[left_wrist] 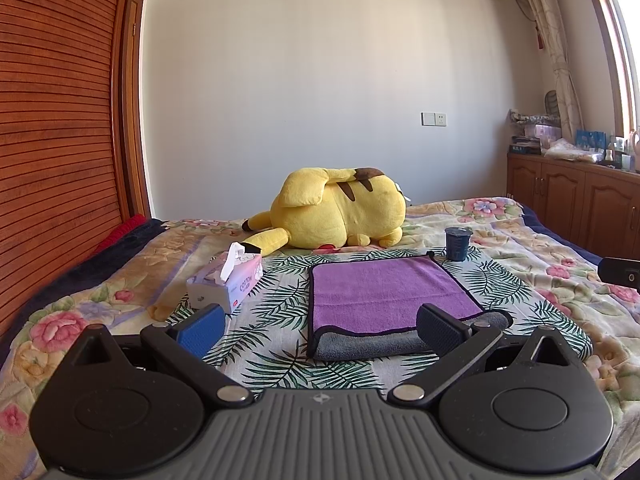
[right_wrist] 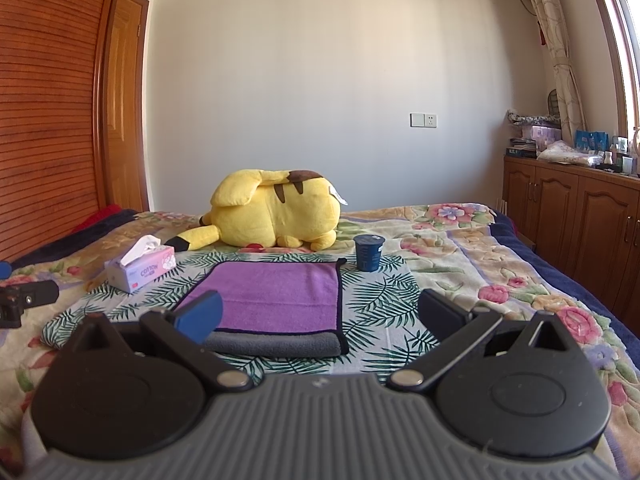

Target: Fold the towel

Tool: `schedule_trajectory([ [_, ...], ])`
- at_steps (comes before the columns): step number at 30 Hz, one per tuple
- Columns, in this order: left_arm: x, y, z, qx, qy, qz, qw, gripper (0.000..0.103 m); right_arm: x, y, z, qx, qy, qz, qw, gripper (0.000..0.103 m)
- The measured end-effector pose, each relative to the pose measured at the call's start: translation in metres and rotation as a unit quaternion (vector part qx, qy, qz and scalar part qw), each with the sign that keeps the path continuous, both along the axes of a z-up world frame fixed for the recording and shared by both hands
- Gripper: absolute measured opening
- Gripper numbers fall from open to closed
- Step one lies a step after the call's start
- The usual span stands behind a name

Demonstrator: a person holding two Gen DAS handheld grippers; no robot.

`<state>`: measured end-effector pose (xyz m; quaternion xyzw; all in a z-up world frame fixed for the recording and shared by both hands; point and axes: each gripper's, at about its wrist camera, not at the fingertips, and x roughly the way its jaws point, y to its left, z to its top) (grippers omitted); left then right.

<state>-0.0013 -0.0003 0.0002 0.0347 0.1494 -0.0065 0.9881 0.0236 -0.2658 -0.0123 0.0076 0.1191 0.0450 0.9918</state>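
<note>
A purple towel [left_wrist: 384, 292] with a grey underside and dark trim lies folded on a leaf-print cloth [left_wrist: 280, 304] on the bed; its grey folded edge faces me. It also shows in the right wrist view [right_wrist: 276, 296]. My left gripper [left_wrist: 320, 330] is open and empty, just in front of the towel's near edge, its right finger [left_wrist: 438, 330] over the near right corner. My right gripper [right_wrist: 320, 316] is open and empty, its left finger [right_wrist: 200, 316] over the towel's near left part. A tip of the other gripper shows in each view, the right one [left_wrist: 620, 274] and the left one [right_wrist: 24, 300].
A tissue box [left_wrist: 228, 284] stands left of the towel. A dark blue cup [left_wrist: 457, 243] stands beyond its far right corner. A yellow plush toy [left_wrist: 336, 212] lies behind. A wooden wardrobe [left_wrist: 60, 120] is left and cabinets [left_wrist: 580, 200] right.
</note>
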Motion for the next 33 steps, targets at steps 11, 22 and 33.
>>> schedule_trajectory([
  [11, 0.0007, 0.0016, -0.0018, 0.000, 0.001, 0.000, 1.0000, 0.087, 0.0010, -0.0002, 0.0010, 0.000, 0.000, 0.000, 1.000, 0.103],
  [22, 0.0009, 0.0010, -0.0019, 0.001, 0.002, 0.000, 1.0000, 0.087, 0.0009, -0.0006, 0.0007, 0.000, 0.000, 0.000, 1.000, 0.103],
  [33, 0.0008, 0.0009, -0.0019, 0.002, 0.002, 0.000, 1.0000, 0.087, 0.0008, -0.0007, 0.0010, -0.001, 0.000, 0.000, 1.000, 0.103],
])
